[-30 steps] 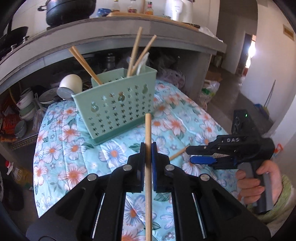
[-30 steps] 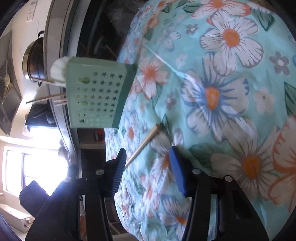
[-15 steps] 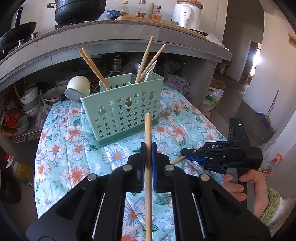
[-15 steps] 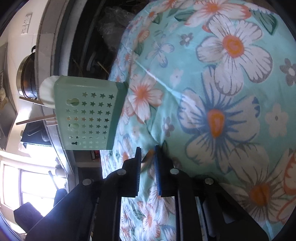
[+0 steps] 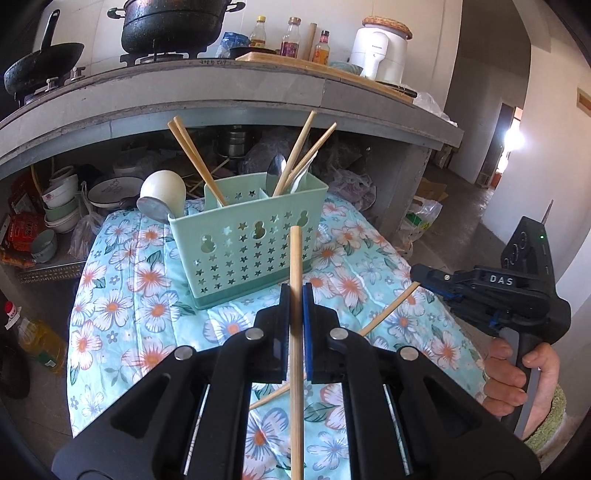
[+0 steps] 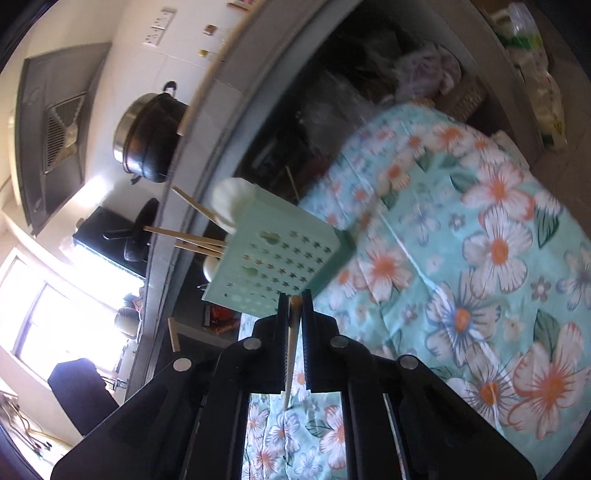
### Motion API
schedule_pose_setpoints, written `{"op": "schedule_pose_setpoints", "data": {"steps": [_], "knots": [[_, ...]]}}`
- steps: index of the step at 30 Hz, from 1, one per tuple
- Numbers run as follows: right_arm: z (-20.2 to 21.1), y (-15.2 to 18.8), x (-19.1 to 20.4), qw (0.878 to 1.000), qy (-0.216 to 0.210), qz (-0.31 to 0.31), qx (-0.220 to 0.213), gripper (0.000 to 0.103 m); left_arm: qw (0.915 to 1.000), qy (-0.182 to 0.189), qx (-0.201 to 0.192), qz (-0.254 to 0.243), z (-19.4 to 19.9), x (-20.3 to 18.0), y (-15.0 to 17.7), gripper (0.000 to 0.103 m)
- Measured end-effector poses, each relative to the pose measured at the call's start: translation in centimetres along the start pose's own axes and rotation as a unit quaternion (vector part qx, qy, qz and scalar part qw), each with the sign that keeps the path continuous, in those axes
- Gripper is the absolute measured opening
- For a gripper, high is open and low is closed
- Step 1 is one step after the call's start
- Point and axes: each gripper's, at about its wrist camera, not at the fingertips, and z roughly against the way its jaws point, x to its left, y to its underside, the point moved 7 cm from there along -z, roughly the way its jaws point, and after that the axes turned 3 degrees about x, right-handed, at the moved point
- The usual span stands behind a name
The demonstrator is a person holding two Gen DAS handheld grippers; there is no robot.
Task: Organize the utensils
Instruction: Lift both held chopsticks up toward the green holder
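Clamping a wooden chopstick (image 5: 295, 280) between the closed pads of the left gripper (image 5: 295, 295), its blunt end reaching past the fingertips. Pinching a second chopstick (image 6: 293, 339) in the right gripper (image 6: 294, 306), jaws having just been closing onto it, the stick slanting down toward the cloth. Gripping that right tool's handle with a hand (image 5: 517, 376) off to the right of the left fingers. Spreading beneath both sets of fingers, a floral tablecloth (image 5: 147, 280), bare to either side, dropping away at its left and right edges. Standing upright just beyond the left fingertips, a mint utensil caddy (image 5: 251, 243), chopsticks and a spoon leaning out of its compartments. Resting against the caddy's far left corner, a white ladle (image 5: 162, 195). Looming behind, a grey concrete counter (image 5: 221, 88) carrying a black pot (image 5: 173, 26), bowls crowding underneath. Opening far right, a doorway (image 5: 506, 144) over bare floor.
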Motion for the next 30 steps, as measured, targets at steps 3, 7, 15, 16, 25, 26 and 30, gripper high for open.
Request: {"op": "schedule_pose_setpoints", "data": {"steps": [3, 7, 15, 16, 25, 26, 30], "knots": [[1.0, -0.4, 1.0, 1.000, -0.002, 0.020, -0.011, 0.006, 0.9999, 0.005, -0.009, 0.002, 0.5, -0.2, -0.4, 0.005], [2.1, -0.3, 1.8, 0.999, -0.002, 0.038, -0.020, 0.006, 0.9997, 0.010, -0.020, 0.007, 1.1, -0.2, -0.8, 0.005], [2.9, -0.2, 2.8, 0.998, -0.006, 0.051, -0.027, 0.006, 0.9982, 0.013, -0.051, 0.028, 2.7, 0.9, -2.3, 0.005], [2.9, -0.2, 2.8, 0.998, -0.006, 0.051, -0.027, 0.006, 0.9979, 0.016, -0.053, 0.034, 2.8, 1.2, -2.4, 0.005], [2.9, -0.1, 2.8, 0.999, -0.005, 0.047, -0.024, 0.006, 0.9935, 0.046, -0.030, 0.100, 1.7, 3.1, -1.9, 0.005], [2.9, -0.1, 2.7, 0.999, -0.005, 0.046, -0.023, 0.006, 0.9933, 0.046, -0.028, 0.102, 1.6, 3.2, -1.7, 0.005], [2.9, -0.1, 2.7, 0.999, -0.002, 0.046, -0.024, 0.006, 0.9932, 0.047, -0.029, 0.102, 1.6, 3.2, -1.6, 0.005]]}}
